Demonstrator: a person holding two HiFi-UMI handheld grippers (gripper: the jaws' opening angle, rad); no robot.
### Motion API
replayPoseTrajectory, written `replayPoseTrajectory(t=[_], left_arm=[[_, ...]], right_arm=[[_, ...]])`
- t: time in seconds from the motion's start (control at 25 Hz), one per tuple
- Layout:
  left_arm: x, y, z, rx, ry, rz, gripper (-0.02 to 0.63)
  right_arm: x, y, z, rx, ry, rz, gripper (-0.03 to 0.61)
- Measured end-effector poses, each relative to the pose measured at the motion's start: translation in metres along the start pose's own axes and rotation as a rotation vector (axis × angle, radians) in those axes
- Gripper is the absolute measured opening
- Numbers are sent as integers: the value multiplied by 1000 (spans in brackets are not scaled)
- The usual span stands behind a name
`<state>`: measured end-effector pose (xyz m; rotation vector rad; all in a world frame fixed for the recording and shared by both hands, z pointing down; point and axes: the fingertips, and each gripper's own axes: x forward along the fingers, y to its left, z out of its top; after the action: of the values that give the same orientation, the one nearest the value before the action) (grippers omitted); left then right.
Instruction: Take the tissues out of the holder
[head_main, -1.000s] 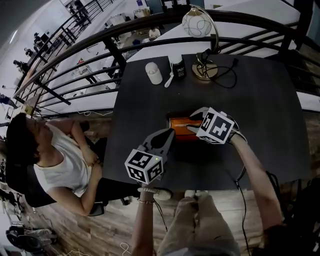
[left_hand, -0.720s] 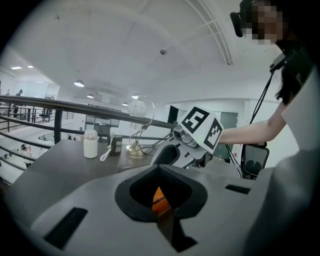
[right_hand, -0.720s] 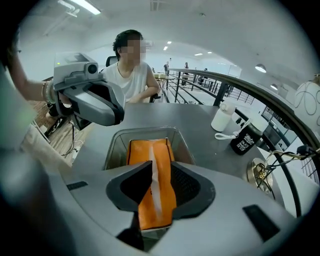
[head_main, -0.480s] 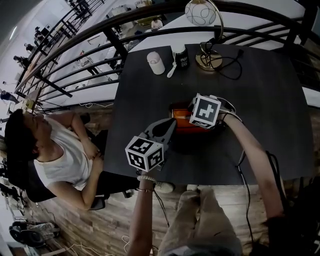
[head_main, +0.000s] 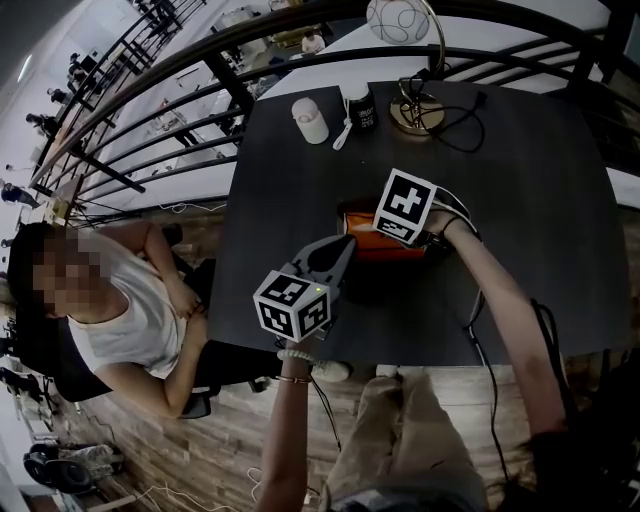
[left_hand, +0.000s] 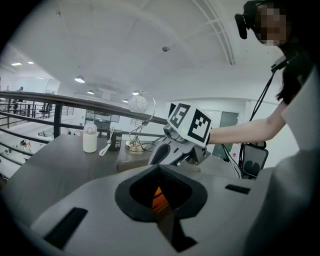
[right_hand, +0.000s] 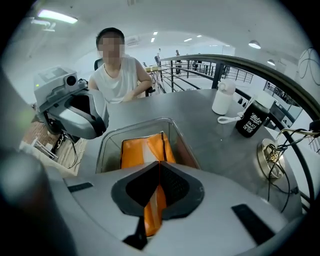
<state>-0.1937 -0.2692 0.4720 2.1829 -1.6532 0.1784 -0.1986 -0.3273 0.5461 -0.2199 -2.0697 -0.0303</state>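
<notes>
Since a second ago the right hand-held gripper (right_hand: 160, 162) has travelled away from the person: in the head view its marker cube (head_main: 405, 205) sat toward the near right end of the holder (right_hand: 106, 141) and is now over the far side of it, tilted more steeply. The left hand-held gripper (left_hand: 159, 169) has kept its place at the holder's left end. The right hand-held gripper's jaws are drawn together on the tissue pack (right_hand: 142, 150), a strip of its orange wrapper running back between them toward the camera. The left one's jaws are closed to a slit, with only a sliver of orange showing through; whether they pinch anything cannot be told. The pack lies inside the clear holder, near the middle of the dark bench (head_main: 520, 200), its long axis running left to right across the bench in the head view and pointing straight away along the jaws in the right gripper view. At the bench's far edge stand a white bottle (head_main: 308, 120), a black cup (head_main: 360, 108) and a lamp (head_main: 412, 112).
</notes>
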Motion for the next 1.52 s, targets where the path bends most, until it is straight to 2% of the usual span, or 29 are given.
replayPoseTrajectory(t=[0.6, 1.16, 1.52], left_arm=[[-19, -5, 2, -10, -37, 16, 8], [-43, -16, 34, 15, -130, 19, 8], [-63, -28, 53, 56, -174, 16, 8]], right_arm=[[-34, 4, 0, 7, -147, -25, 15], [-92, 14, 27, -16, -278, -86, 14], [-121, 32, 44, -35, -349, -93, 14]])
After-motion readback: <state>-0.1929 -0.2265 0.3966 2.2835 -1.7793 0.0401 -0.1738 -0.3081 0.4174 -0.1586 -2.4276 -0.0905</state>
